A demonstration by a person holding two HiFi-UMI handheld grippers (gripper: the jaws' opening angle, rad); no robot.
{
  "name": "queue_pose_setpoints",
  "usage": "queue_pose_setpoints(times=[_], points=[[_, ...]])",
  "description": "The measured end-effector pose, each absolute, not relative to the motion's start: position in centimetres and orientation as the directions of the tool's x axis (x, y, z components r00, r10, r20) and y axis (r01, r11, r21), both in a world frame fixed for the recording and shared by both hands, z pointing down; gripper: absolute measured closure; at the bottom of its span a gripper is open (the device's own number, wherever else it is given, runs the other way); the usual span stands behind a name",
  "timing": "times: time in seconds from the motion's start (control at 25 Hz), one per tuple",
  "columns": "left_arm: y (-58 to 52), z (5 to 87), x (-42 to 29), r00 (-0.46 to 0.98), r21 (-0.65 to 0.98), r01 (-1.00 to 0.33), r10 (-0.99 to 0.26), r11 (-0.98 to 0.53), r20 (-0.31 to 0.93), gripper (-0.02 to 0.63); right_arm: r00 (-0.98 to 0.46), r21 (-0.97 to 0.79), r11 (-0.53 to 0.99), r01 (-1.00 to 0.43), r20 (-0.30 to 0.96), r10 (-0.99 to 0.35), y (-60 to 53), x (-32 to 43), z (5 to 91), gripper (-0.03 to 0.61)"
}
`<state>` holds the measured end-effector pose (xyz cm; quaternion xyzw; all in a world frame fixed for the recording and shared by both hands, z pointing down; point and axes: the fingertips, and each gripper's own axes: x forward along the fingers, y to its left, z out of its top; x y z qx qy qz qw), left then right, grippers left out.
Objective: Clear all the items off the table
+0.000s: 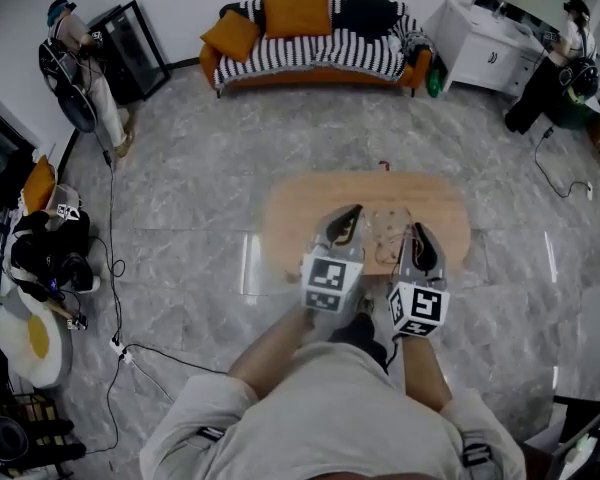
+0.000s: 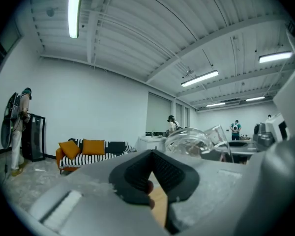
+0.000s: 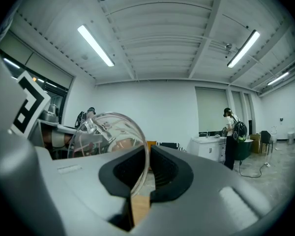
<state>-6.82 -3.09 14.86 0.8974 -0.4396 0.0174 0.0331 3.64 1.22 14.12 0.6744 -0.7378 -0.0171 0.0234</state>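
Over the middle of the wooden counter [image 1: 300, 208], a little toward its near edge, the right gripper [image 3: 148, 154] has its fingers closed on the thin rim of a clear container [image 3: 110, 132], with one pad inside the wall and one outside. The container hangs to that gripper's left, between the two tools in the head view. The left gripper [image 2: 151, 154] holds nothing that can be made out. Its fingers meet at the tips, and only a sliver of wood and a reddish blur show in the slit behind them. The clear container [image 2: 189, 141] sits just off its right side. A pinch on a smooth, thin wall is likely to slip or let the container swing, so the lift is best kept slow and level, with the rim seated deep in the pads rather than at their tips. The left gripper could come in under or against the far wall to steady it, opening first if it is to take a share of the load. A small red thing [image 1: 385, 165] lies at the counter's far edge, and it probably needs clearing afterwards.
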Motion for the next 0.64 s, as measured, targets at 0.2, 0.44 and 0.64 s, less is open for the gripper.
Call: queue_pose_setpoints(times=[0.2, 0.44, 0.64], points=[[-2.9, 15.2, -7.7, 0.605, 0.08, -0.795, -0.794, -0.601, 0.053, 0.593, -0.065, 0.066, 0.065, -0.996, -0.008, -0.998, 2.1, 3.7, 13.5, 0.543], [-2.4, 14.2, -7.4, 0.623, 0.08, -0.781, -0.781, -0.619, 0.038, 0.594, -0.034, 0.073, 0.033, -0.997, -0.021, -0.999, 2.9, 4.4, 12.3, 0.543], [-1.6, 14.1, -6.5, 0.641, 0.073, -0.767, -0.767, -0.638, 0.029, 0.594, -0.026, 0.081, 0.023, -0.996, -0.048, -0.998, 3.5, 5.0, 11.6, 0.543]])
